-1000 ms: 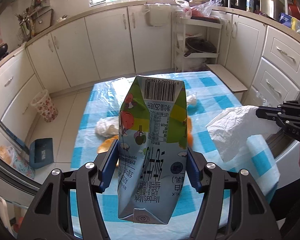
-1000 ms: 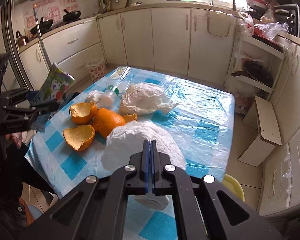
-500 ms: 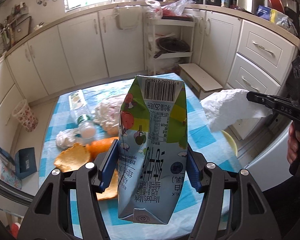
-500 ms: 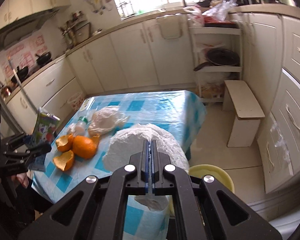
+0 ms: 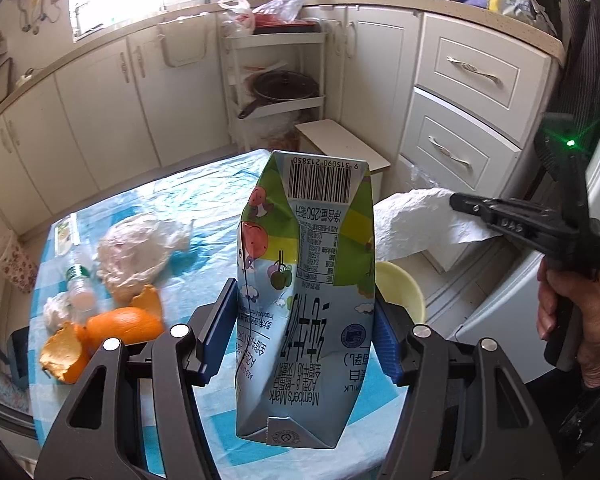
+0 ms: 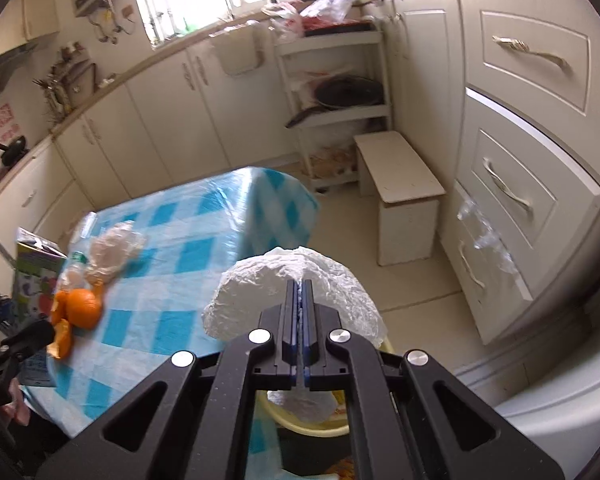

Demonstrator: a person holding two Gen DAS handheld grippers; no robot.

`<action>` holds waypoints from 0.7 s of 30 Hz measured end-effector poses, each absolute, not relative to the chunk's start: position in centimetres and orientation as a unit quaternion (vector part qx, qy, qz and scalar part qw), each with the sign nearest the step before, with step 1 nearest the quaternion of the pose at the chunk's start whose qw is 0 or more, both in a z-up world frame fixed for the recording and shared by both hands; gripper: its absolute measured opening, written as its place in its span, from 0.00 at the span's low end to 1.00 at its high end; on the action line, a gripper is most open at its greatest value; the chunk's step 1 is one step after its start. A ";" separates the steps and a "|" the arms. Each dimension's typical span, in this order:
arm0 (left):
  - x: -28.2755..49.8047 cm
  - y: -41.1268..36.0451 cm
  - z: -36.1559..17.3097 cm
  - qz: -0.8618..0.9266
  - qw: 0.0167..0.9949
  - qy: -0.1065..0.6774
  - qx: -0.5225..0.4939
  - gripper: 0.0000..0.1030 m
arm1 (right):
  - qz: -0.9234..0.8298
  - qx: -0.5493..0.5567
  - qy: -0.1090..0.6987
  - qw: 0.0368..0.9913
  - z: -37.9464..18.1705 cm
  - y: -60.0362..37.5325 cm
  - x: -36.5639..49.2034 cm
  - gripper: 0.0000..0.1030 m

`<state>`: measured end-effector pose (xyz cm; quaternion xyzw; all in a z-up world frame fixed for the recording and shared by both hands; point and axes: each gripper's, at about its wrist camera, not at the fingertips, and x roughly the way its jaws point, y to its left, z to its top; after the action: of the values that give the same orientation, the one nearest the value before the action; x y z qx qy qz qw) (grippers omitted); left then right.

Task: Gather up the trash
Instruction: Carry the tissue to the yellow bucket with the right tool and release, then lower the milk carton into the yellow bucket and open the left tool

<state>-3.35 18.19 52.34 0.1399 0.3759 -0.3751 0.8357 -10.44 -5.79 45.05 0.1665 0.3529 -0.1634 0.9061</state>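
My left gripper (image 5: 306, 332) is shut on a flattened milk carton (image 5: 306, 280), held upright above the table's near edge. My right gripper (image 6: 300, 308) is shut on a crumpled white paper towel (image 6: 259, 300), held off the table's right side above a yellow bin (image 6: 312, 426). The bin also shows in the left wrist view (image 5: 400, 288), with the towel (image 5: 416, 226) above it. On the blue checked tablecloth (image 5: 203, 200) lie an orange (image 5: 123, 324), orange peels (image 5: 59, 354), a plastic bottle (image 5: 77, 284) and a crumpled plastic bag (image 5: 135, 252).
White cabinets and drawers (image 5: 468, 92) ring the room. A small white stool (image 6: 400, 200) and a wire shelf rack with pans (image 6: 340, 92) stand beyond the table. A patterned basket (image 5: 13, 264) sits on the floor at left.
Both grippers have swung to the right. The paper towel has left the tabletop and now hangs over the yellow bin. The carton stays clamped in the left gripper.
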 end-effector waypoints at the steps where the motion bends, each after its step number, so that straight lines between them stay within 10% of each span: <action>1: -3.5 17.8 52.2 -0.379 0.834 0.376 0.140 0.57 | -0.168 0.165 0.362 0.902 44.6 -6.0 -10.3 0.03; 17: -3.3 12.6 50.1 -0.405 0.806 0.409 0.138 0.57 | -0.136 0.253 0.518 0.806 32.5 -7.7 -4.8 0.04; 21: -2.9 11.7 48.9 -0.404 0.799 0.423 0.140 0.57 | -0.145 0.309 0.505 0.793 32.1 -9.0 -5.5 0.53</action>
<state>-2.90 11.66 48.91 0.1403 0.4231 -0.4045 0.7986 -5.46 -9.01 32.08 0.3091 0.5048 -0.1450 0.7929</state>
